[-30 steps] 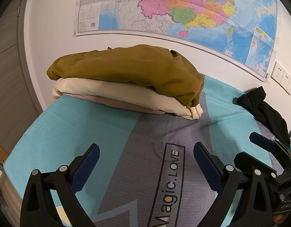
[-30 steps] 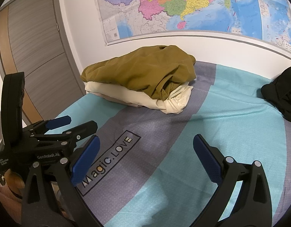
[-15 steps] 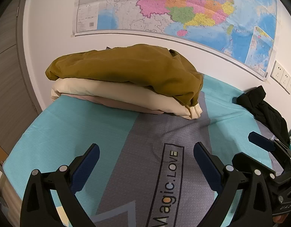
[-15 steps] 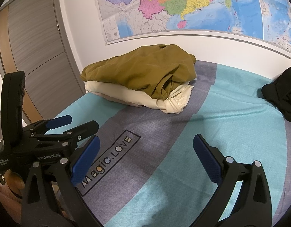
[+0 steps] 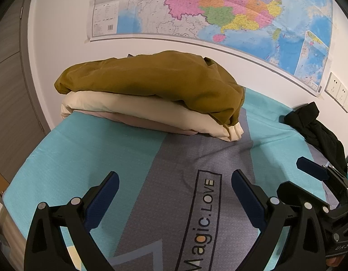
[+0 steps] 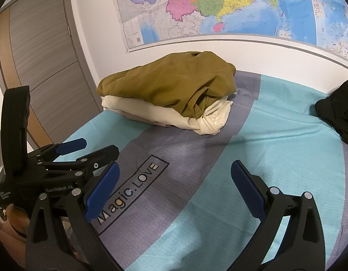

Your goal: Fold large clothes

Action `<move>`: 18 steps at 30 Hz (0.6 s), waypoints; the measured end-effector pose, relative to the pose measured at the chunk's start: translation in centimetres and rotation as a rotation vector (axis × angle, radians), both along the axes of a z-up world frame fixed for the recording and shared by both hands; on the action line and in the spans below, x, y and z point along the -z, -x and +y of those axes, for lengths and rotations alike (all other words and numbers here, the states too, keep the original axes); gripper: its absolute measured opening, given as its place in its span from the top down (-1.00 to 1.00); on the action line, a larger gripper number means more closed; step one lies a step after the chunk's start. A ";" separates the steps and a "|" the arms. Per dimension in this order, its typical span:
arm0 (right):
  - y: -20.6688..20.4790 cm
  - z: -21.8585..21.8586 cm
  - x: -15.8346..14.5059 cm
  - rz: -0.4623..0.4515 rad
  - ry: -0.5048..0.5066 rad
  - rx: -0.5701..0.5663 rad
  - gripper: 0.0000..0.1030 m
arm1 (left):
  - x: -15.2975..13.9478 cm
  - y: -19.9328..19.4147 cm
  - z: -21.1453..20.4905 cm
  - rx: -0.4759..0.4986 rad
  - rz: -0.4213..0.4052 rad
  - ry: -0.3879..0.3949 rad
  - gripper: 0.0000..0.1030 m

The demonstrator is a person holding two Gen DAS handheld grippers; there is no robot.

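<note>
Left gripper (image 5: 174, 180) open, jaws spread wide, nothing between them, hovering above the bed (image 5: 133, 158) over the grey stripe near the "Magic.LOVE" print (image 5: 203, 221). Right gripper (image 6: 174, 169) same: open, empty, above the bed, just right of the print. The two sit side by side; each shows at the edge of the other's view.

Left to right:
- Grey wardrobe door (image 6: 43, 67) at far left, beside the bed.
- Folded stack at the far side of the bed against the wall, ahead of both grippers and well apart from them. Olive-brown garment (image 5: 151, 79) on top, cream garment (image 5: 133, 108) under it, pinkish layer (image 5: 151, 124) at the bottom. Olive piece drapes over the stack's right end; the cream one's bunched end pokes out below it. From the left gripper the stack is ahead and slightly left; from the right gripper, ahead and left of centre.
- Wall map (image 5: 219, 11) above the stack.
- Black garment (image 5: 314, 128), crumpled and unfolded, at the bed's right edge, well apart from the stack. Ahead-right of both grippers, nearer the right one. Neither gripper touches it.
- Wall sockets (image 5: 339, 90) above the black garment.
</note>
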State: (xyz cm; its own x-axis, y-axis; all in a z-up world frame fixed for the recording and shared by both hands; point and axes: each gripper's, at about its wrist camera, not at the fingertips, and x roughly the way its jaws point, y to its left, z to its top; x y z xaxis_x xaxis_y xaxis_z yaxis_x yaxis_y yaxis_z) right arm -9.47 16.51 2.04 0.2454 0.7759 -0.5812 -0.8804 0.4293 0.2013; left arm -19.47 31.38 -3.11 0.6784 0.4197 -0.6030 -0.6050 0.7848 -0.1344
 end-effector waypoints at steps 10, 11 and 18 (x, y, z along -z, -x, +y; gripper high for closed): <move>0.1 0.2 0.1 -0.001 0.001 -0.003 -0.89 | 0.1 -0.1 0.2 0.000 0.002 0.005 -0.86; 0.0 0.1 0.1 0.002 0.001 -0.007 -0.89 | 0.1 -0.1 0.2 0.001 0.002 0.005 -0.86; 0.0 0.3 0.1 0.004 0.000 -0.004 -0.89 | 0.2 0.1 0.4 0.000 0.002 0.010 -0.86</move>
